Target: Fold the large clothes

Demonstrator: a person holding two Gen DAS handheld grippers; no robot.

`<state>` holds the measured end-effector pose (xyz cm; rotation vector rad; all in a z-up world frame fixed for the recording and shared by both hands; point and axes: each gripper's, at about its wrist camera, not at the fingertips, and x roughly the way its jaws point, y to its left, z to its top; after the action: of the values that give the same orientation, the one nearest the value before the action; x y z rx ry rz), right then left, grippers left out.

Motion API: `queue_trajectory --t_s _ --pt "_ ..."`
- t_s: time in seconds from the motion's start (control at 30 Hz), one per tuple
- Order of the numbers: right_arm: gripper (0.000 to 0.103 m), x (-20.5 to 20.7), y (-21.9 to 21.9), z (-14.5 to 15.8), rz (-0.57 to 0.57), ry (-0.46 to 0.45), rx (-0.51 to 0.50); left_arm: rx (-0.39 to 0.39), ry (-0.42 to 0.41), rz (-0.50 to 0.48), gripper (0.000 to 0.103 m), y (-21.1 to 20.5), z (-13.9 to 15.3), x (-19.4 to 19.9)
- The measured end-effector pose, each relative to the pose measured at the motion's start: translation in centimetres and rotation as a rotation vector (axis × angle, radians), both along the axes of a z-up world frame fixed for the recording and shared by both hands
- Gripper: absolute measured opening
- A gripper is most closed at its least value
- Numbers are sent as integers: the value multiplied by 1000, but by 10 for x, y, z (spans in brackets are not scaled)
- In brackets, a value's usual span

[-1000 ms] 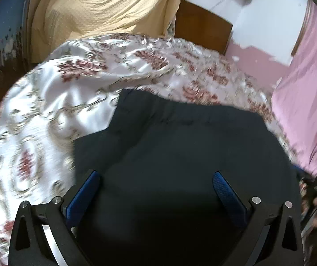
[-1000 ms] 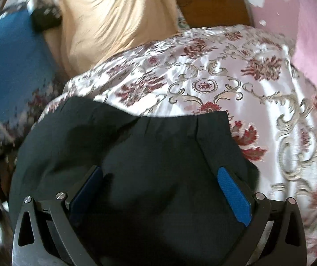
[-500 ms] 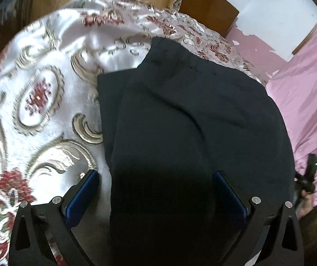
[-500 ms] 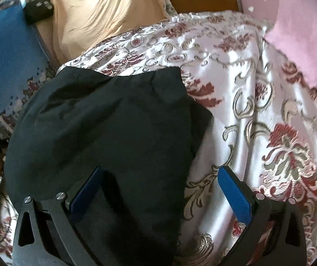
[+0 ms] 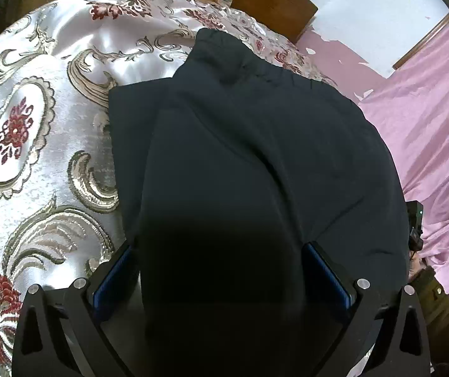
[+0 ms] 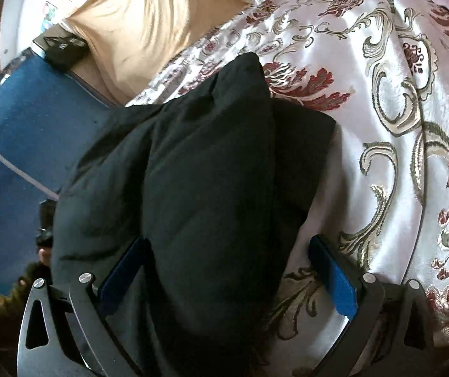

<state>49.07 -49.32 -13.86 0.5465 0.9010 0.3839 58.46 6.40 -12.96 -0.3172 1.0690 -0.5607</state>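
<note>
A large dark navy garment [image 5: 240, 157] lies folded on a bed with a white satin floral bedspread [image 5: 36, 125]; its gathered waistband is at the far end. It also shows in the right wrist view [image 6: 208, 172]. My left gripper [image 5: 221, 270] is open, its blue-padded fingers [image 5: 113, 278] straddling the near left part of the garment. My right gripper [image 6: 227, 267] is open, its left finger over the cloth and its right finger [image 6: 334, 276] over the bedspread [image 6: 397, 125] beside the garment's right edge.
A yellow blanket [image 6: 149, 25] and a wooden headboard [image 5: 274, 6] lie at the far end. A pink sheet [image 5: 429, 132] hangs to the right. A blue mat [image 6: 20, 157] and a black box [image 6: 64, 48] lie to the left. The other gripper shows at each view's edge.
Both grippers have tilted down and swung outward over the garment's near corners, left one to the left edge and right one to the right edge. Both stay open. The garment looks unmoved.
</note>
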Motion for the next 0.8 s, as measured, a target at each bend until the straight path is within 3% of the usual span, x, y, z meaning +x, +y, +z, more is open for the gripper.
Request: queue_trajectory --t_s 0.2,0.8 --pt "102 -5 20 1 108 -6 20 0 -8 -10 103 -5 -2 0" --pt "102 -7 25 3 71 -1 1 -1 -69 12 103 -5 -8 -10"
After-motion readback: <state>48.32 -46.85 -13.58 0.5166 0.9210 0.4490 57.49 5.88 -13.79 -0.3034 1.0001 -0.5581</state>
